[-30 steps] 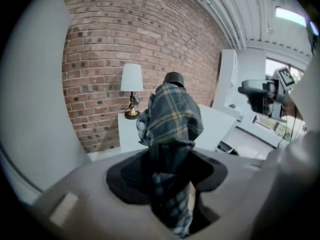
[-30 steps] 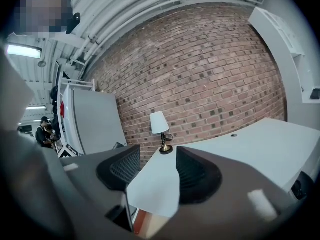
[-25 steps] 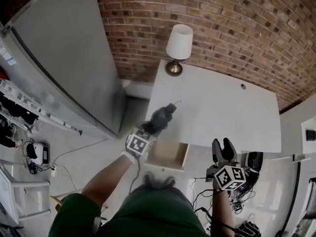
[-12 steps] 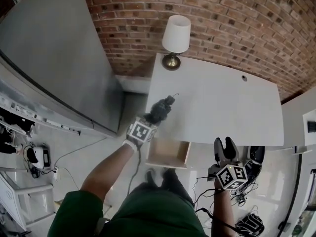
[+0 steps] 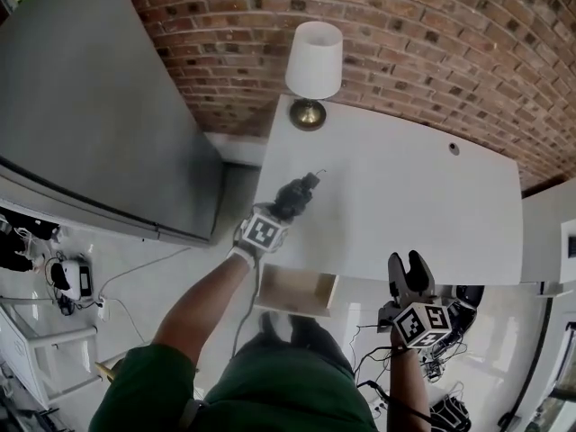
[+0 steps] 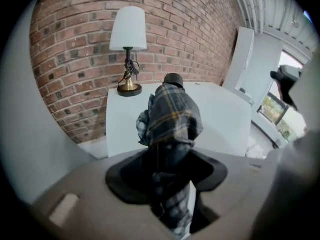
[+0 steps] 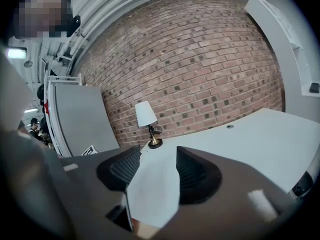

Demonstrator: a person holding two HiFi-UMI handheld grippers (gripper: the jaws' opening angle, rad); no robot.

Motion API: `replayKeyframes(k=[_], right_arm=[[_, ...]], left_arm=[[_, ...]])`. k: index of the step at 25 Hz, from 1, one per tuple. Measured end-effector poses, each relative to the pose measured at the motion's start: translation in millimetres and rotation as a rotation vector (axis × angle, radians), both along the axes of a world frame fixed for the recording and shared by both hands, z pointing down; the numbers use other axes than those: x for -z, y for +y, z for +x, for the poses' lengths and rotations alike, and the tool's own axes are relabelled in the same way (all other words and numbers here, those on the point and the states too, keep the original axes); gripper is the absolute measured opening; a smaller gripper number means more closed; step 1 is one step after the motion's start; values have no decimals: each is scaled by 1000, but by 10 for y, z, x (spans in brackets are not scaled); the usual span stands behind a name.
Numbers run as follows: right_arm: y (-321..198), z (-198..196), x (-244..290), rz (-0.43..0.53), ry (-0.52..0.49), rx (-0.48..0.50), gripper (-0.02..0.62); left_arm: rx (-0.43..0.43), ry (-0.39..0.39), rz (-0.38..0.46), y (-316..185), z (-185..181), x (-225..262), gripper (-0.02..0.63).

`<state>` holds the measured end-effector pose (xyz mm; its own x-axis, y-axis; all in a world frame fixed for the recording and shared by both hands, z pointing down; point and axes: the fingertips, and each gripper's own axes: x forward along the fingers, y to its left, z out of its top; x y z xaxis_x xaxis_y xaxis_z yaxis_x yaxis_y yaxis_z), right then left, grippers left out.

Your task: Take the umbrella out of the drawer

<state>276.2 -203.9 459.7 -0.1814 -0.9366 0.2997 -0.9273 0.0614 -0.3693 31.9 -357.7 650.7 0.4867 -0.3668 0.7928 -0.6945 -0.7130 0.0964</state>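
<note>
no words, brands or numbers can be read; only black-and-white square code patterns are seen, on the left marker cube (image 5: pixel 262 232), on the right marker cube (image 5: pixel 420 324) and on a small tag (image 7: pixel 90 149) beside the grey panel (image 7: pixel 80 114)

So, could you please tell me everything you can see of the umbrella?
The umbrella is folded and compact, in dark plaid cloth with grey, white and yellow lines, bunched, with a black cap at its far end. The left gripper is shut on its near part, holding it over the left edge of the white table.
</note>
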Motion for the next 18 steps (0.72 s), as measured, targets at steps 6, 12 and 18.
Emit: replayKeyframes(k=[6, 12, 18], right_arm=[[-240, 286, -229, -39, -10, 15, 225], [-345, 433, -353, -57, -15, 33, 225], [-357, 511, -385, -63, -16, 44, 225]], left_arm=[[-21, -82, -25, -311, 227, -291, 206], [-84, -145, -47, -377, 404, -556, 206], [-84, -173, -29, -407, 439, -601, 218]])
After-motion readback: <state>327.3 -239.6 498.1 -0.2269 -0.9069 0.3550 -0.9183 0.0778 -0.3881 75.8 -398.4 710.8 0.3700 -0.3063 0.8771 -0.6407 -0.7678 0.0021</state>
